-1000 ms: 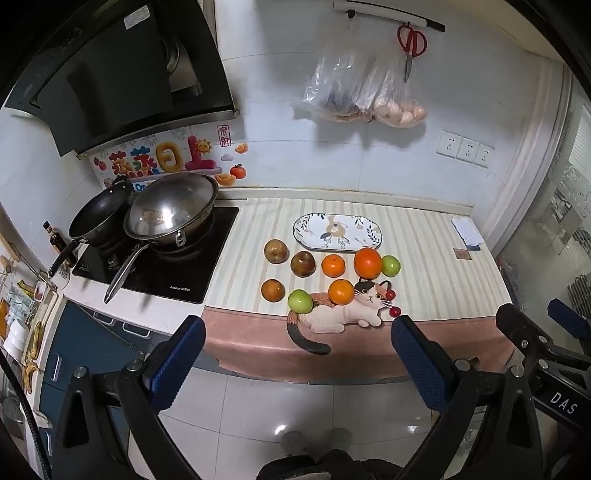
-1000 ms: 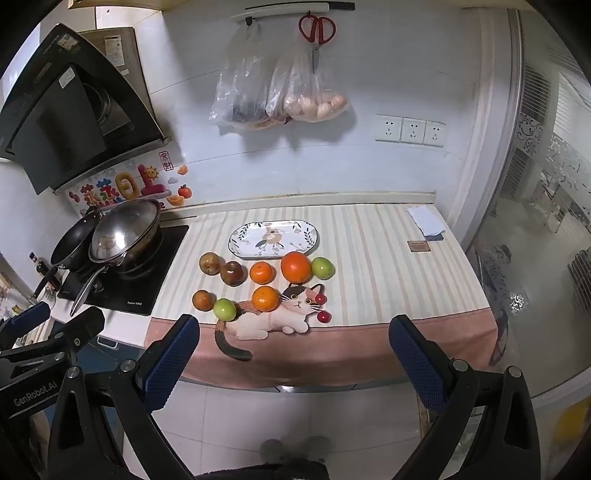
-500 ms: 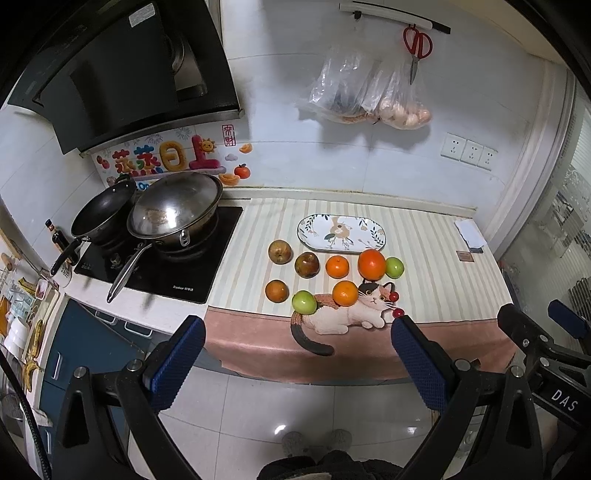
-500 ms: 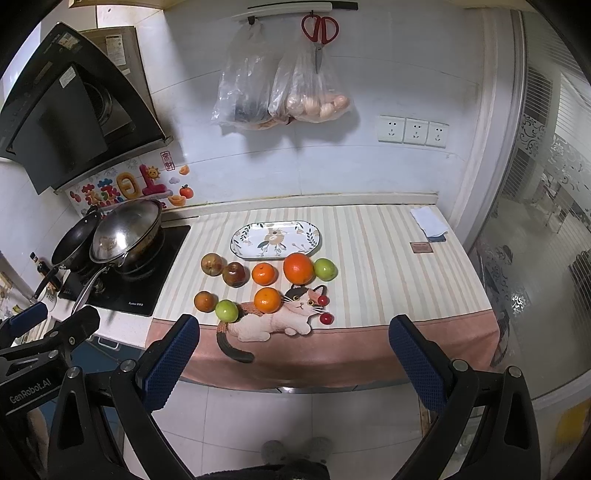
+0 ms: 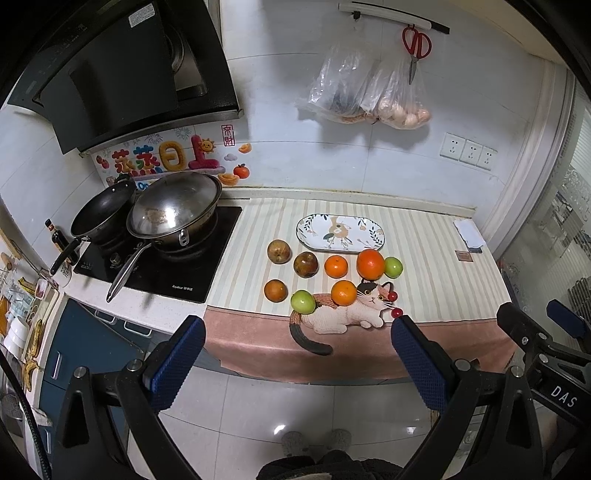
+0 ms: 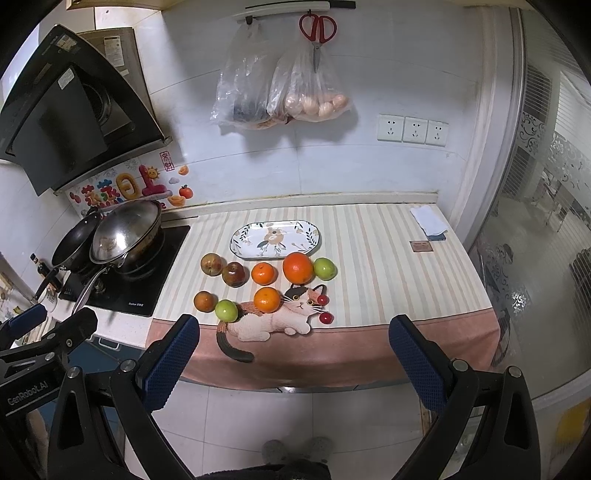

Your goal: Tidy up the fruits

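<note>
Several fruits lie on a striped counter cloth: a big orange (image 5: 370,263), smaller oranges (image 5: 336,266) (image 5: 343,292), green apples (image 5: 303,301) (image 5: 393,267), brownish fruits (image 5: 279,251) (image 5: 306,264) (image 5: 275,290) and two small red cherries (image 6: 325,317). Behind them lies an empty oval patterned plate (image 5: 340,232), also seen in the right wrist view (image 6: 275,239). My left gripper (image 5: 297,354) and right gripper (image 6: 293,350) both stand open with nothing between the fingers, held over the floor short of the counter's front edge.
A black hob (image 5: 159,269) with a lidded steel pan (image 5: 173,210) and a dark wok (image 5: 103,214) sits left of the fruit. Plastic bags (image 6: 280,96) and red scissors (image 6: 317,29) hang on the wall. A person's feet (image 5: 314,439) stand on the tiled floor.
Both views have crept slightly closer to the counter and the fruit sits a little higher and larger. The fruit and plate have not moved.
</note>
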`<state>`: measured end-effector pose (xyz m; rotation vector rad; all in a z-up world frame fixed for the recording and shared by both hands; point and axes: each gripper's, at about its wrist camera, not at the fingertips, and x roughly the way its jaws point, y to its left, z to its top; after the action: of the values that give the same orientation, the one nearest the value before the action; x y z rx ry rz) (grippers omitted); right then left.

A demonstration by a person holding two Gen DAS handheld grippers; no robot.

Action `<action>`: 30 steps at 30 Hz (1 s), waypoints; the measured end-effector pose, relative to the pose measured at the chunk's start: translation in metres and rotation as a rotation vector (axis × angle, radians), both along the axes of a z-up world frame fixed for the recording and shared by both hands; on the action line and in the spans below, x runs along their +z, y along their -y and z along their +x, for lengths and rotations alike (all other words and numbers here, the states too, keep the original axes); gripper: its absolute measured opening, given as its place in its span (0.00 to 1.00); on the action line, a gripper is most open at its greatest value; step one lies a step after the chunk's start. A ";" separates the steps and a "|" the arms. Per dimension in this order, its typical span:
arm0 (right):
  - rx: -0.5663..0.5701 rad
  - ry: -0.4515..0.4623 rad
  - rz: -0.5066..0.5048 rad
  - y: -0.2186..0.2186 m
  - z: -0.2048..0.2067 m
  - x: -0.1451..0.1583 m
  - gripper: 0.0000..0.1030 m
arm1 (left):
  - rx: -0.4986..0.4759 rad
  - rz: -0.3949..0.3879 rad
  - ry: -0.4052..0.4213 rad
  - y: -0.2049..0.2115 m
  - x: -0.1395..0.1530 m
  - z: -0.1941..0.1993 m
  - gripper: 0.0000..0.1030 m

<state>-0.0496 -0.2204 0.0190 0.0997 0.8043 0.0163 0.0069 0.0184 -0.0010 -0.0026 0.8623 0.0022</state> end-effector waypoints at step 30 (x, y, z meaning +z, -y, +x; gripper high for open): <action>0.003 0.005 0.002 -0.003 0.003 0.003 1.00 | 0.002 0.000 0.003 0.003 0.001 -0.001 1.00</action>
<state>-0.0463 -0.2171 0.0223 0.1001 0.7998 0.0196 0.0058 0.0156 0.0003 -0.0038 0.8589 0.0044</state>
